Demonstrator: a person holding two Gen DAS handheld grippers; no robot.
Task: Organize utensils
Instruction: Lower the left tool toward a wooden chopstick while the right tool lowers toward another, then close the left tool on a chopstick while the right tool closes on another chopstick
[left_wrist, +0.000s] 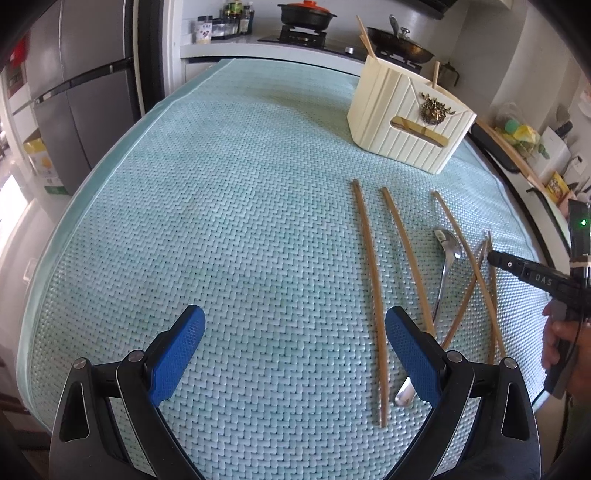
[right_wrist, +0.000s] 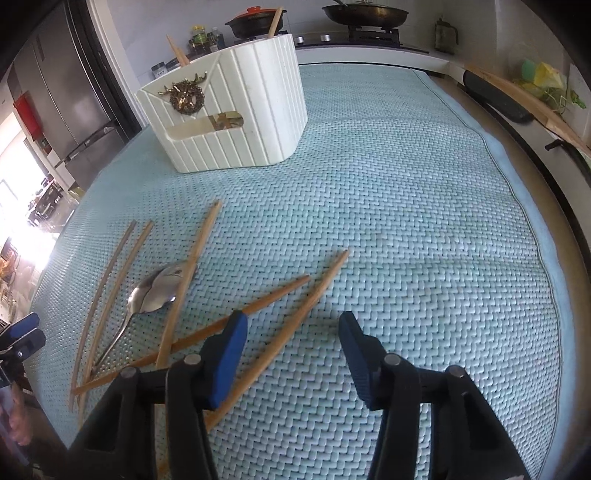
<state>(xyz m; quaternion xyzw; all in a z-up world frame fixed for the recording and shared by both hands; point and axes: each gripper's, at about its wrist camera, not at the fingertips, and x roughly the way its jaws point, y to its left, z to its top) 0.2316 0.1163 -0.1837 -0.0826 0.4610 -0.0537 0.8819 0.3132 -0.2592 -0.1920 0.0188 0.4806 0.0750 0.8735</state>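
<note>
Pale-green woven mat (left_wrist: 221, 206) covers the table under both grippers. A cream ribbed holder (right_wrist: 236, 110) (a few chopsticks already stand in it) sits well ahead of the fingers. Loose wooden chopsticks (left_wrist: 371, 288) and a metal spoon (right_wrist: 153, 293) lie near the left gripper's (left_wrist: 295, 354) right finger; its fingers are wide apart over bare mat. The right gripper (right_wrist: 293, 350) is partly spread, holding nothing, with one chopstick (right_wrist: 295, 317) running between its fingers.
</note>
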